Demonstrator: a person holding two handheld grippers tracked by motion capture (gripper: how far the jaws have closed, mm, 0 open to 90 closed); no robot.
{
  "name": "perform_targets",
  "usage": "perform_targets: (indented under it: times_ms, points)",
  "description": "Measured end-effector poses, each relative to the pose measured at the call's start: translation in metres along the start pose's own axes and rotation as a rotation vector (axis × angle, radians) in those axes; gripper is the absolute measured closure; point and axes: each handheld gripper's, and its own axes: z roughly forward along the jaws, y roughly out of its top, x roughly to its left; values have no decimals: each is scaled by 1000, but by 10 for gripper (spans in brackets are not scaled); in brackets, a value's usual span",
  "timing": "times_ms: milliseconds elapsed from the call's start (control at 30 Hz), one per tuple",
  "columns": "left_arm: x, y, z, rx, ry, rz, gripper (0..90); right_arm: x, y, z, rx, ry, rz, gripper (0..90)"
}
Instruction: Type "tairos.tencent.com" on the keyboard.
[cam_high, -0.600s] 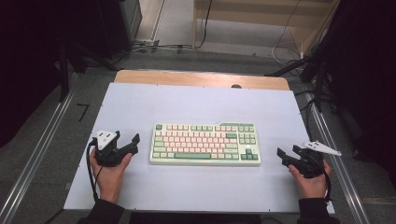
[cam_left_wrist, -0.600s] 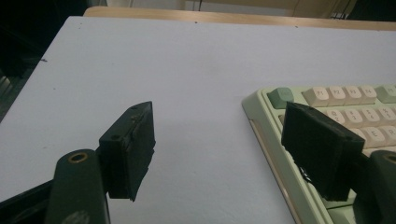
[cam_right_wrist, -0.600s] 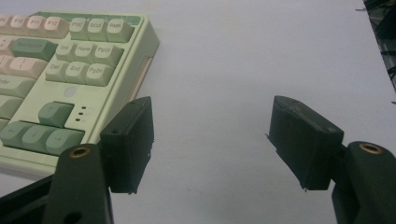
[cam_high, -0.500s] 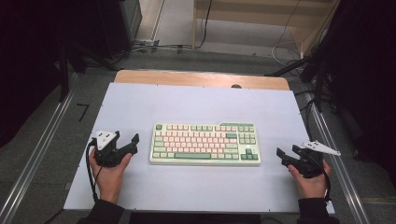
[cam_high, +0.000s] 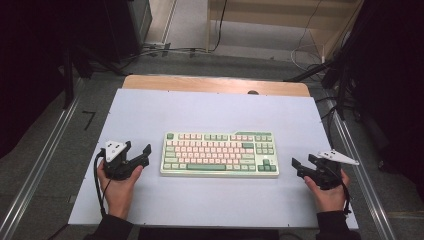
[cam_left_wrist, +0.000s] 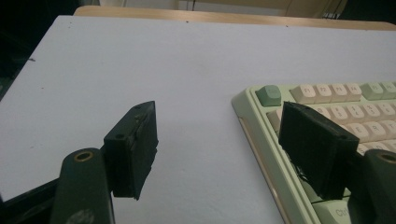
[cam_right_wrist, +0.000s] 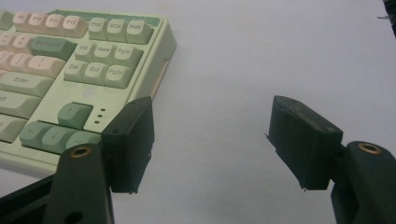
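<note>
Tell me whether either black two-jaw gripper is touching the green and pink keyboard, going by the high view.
No, the left gripper and the right gripper each rest beside the green and pink keyboard, with bare white table showing between.
</note>
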Motion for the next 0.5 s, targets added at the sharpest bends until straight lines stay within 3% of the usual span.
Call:
perform_targets:
  times_ms: [367, 500]
  points:
    - [-6, 1, -1, 0, -19, 3, 285, 11, 3, 4, 6, 17, -23, 297]
    - [-10, 1, 0, 3, -32, 4, 285, 24, 7, 9, 9, 46, -41, 297]
